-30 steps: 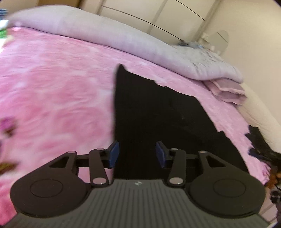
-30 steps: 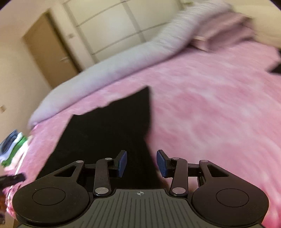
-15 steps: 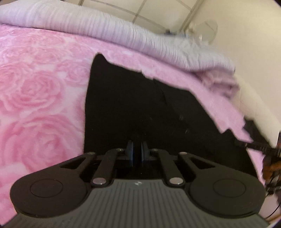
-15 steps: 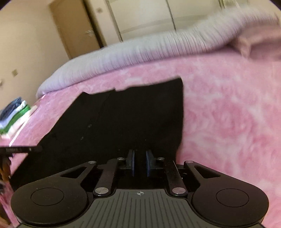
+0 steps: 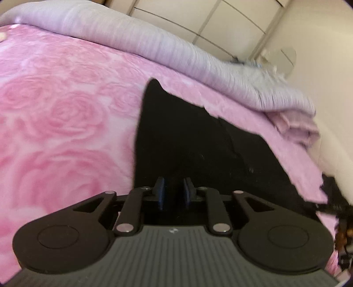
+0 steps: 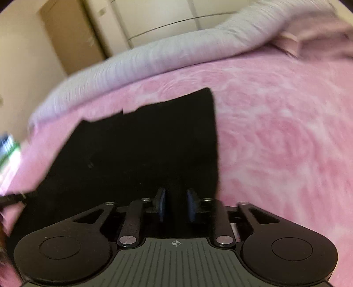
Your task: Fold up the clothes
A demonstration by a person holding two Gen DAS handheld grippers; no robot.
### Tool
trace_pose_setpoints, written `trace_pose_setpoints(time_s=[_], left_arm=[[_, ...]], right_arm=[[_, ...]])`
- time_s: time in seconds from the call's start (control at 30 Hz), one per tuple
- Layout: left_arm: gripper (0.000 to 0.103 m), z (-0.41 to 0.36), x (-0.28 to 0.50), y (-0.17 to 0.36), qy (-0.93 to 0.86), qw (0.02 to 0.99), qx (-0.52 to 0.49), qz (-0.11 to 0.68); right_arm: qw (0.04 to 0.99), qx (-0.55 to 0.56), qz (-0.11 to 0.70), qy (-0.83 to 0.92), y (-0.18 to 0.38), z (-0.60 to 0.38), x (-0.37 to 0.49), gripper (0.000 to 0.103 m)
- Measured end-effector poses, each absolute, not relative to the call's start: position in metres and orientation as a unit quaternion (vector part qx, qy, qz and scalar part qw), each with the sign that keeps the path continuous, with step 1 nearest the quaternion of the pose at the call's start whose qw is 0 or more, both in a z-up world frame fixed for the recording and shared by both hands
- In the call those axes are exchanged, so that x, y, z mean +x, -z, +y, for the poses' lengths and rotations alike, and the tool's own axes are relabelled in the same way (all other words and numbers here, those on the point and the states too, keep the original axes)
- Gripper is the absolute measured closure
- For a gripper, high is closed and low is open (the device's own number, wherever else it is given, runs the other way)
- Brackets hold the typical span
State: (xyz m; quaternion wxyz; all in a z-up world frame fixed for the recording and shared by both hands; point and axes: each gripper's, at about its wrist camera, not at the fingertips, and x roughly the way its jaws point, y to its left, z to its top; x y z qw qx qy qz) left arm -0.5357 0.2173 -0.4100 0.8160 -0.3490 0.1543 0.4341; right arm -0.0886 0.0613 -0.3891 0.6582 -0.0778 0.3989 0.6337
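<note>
A black garment [image 5: 198, 141] lies flat on a pink rose-patterned bedspread [image 5: 61, 123]. My left gripper [image 5: 173, 194] is shut on the garment's near edge by its left side, with black cloth pinched between the blue pads. In the right wrist view the same garment [image 6: 143, 145] spreads to the left. My right gripper [image 6: 175, 205] is shut on its near edge close to the right side, with a fold of cloth between the pads. Both near corners are lifted slightly off the bedspread [image 6: 275, 136].
A rolled grey-lilac duvet [image 5: 154, 42] runs along the far side of the bed, with a folded pink blanket [image 5: 297, 128] at its end. Wardrobe doors [image 6: 167, 19] and a wooden door [image 6: 70, 37] stand behind. Dark items [image 5: 335, 198] lie at the bed's right edge.
Both grippers went from open above the garment to shut on its near edge. Since half a second ago both have pulled back and up a little, with cloth bunched between the pads.
</note>
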Motion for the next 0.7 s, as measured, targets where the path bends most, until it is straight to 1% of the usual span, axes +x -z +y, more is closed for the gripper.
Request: trace_pose_setpoints(time_s=[0.1,0.17,0.33,0.4,0.43,0.47,0.53,0.63,0.67,0.7], left_arm=[[0.088,0.209,-0.554,0.405,-0.441,0.813,-0.348,0.153],[0.088,0.208,-0.558,0.403,-0.44,0.811,-0.355,0.151],[0.088,0.209,-0.552,0.404,-0.429,0.814,-0.361,0.15],[0.088,0.209,-0.545,0.407,-0.425,0.818,-0.353,0.158],[0.088,0.209,-0.541,0.408,-0.425,0.818,-0.35,0.165],[0.088,0.208,-0.54,0.408,-0.426,0.818,-0.347,0.169],[0.088,0.205,-0.54,0.406,-0.427,0.819,-0.341,0.175],[0.088,0.192,-0.555,0.395,-0.441,0.814,-0.334,0.176],[0.086,0.185,-0.563,0.391,-0.446,0.812,-0.333,0.175],[0.083,0.178,-0.572,0.388,-0.452,0.809,-0.333,0.174]], right_arm=[[0.658,-0.023,0.431,-0.617,0.387,0.035,-0.06,0.072],[0.665,-0.001,0.451,-0.596,0.388,0.024,-0.04,0.072],[0.62,0.061,0.509,-0.594,0.399,0.042,-0.021,0.072],[0.628,0.031,0.5,-0.595,0.404,0.052,-0.031,0.072],[0.634,0.013,0.494,-0.595,0.406,0.058,-0.036,0.084],[0.647,-0.014,0.482,-0.591,0.404,0.061,-0.042,0.094],[0.675,-0.074,0.453,-0.578,0.395,0.064,-0.055,0.094],[0.741,-0.144,0.409,-0.513,0.381,0.056,-0.072,0.094],[0.761,-0.169,0.395,-0.486,0.38,0.047,-0.074,0.093],[0.763,-0.154,0.404,-0.48,0.379,0.031,-0.07,0.092]])
